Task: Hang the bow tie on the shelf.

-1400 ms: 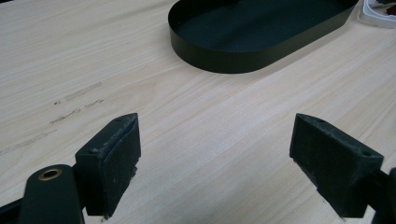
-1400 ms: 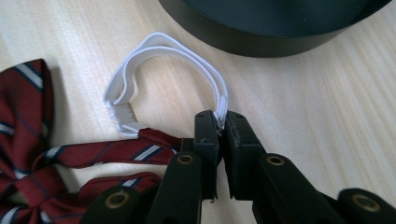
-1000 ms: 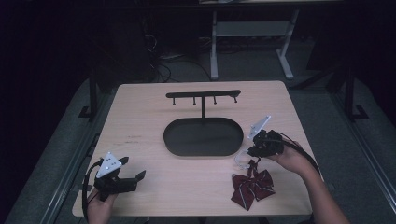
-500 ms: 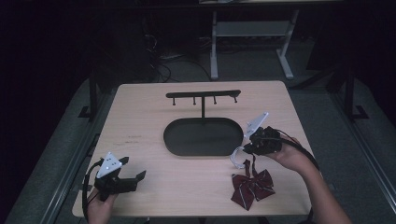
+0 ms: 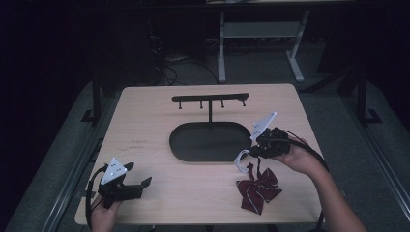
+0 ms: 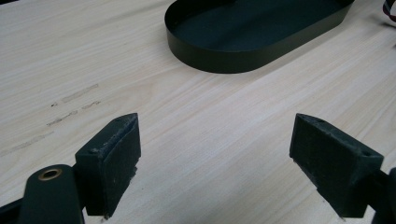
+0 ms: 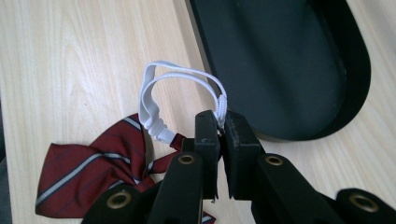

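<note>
Right hand-held gripper (image 7: 219,123) is closed on the white elastic loop (image 7: 154,93) of the maroon bow tie (image 5: 257,188), which lies at 5 o'clock of the black tray (image 5: 208,142) (grip suits hooking onto rack (image 5: 210,98)). Left hand-held gripper (image 6: 215,158) rests wide open and empty on the surface (image 5: 145,125).

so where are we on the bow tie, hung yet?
Not yet. Done: the right gripper has clamped the white elastic band of the bow tie. In hand: the band is raised; the bow sits on the table. Left: hanging it on the hook rack. The left gripper waits open.
</note>
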`<state>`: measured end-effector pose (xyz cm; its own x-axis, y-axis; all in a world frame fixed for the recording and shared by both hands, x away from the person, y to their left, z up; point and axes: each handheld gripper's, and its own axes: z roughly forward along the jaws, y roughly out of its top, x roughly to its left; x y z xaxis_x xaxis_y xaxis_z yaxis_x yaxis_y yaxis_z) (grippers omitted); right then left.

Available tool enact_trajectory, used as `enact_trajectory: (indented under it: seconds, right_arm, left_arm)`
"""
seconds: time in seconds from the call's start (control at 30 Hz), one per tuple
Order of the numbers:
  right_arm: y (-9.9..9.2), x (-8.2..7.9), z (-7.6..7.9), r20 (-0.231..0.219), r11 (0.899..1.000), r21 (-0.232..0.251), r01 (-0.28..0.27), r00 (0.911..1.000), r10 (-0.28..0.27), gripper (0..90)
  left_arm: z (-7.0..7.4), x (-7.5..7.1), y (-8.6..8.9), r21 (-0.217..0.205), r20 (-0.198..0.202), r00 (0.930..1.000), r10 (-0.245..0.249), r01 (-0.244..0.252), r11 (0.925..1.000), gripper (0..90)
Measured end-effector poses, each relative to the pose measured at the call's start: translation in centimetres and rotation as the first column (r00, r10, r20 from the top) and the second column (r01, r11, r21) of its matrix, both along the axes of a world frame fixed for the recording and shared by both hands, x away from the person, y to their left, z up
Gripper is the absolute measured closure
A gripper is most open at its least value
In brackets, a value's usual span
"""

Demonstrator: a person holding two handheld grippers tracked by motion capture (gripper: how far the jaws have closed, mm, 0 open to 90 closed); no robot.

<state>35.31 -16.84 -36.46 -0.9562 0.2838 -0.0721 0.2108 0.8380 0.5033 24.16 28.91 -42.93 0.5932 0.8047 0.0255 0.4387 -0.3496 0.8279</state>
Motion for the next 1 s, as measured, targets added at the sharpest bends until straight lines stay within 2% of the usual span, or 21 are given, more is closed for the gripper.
enact_trajectory:
  seconds: [1.0]
  right_arm:
    - [2.4,0.8,3.3,0.019,0.998,0.014,-0.058,0.9982,0.058,84.0]
  left_arm:
    - [0.1,0.0,0.2,-0.008,0.0,1.0,0.008,-0.008,0.9999,16.1]
